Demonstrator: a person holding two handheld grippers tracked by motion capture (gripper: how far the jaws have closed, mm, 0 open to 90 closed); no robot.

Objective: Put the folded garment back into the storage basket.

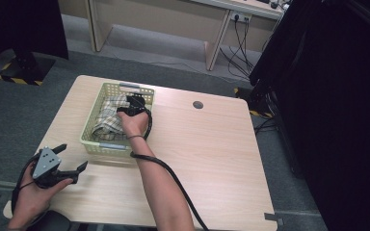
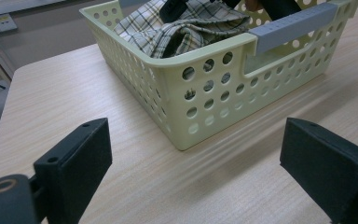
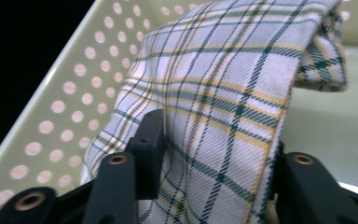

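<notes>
A pale green perforated basket (image 1: 89,126) stands on the left half of the wooden table (image 1: 212,154), and a plaid cloth (image 1: 107,117) lies crumpled inside it. My right gripper (image 1: 134,104) reaches down into the basket at its far right side. In the right gripper view its jaws (image 3: 214,135) press on a thick fold of the plaid cloth (image 3: 223,70), with the basket wall (image 3: 70,93) to the left. My left gripper (image 1: 73,156) hovers open near the table's front left corner, holding nothing. It faces the basket's near corner (image 2: 205,93), above which the cloth (image 2: 186,23) shows.
The basket has grey handles (image 2: 293,25) on its short ends. A round cable hole (image 1: 198,104) sits in the table right of the basket. Desks and cables stand beyond the far edge, with a dark curtain (image 1: 337,96) at the right.
</notes>
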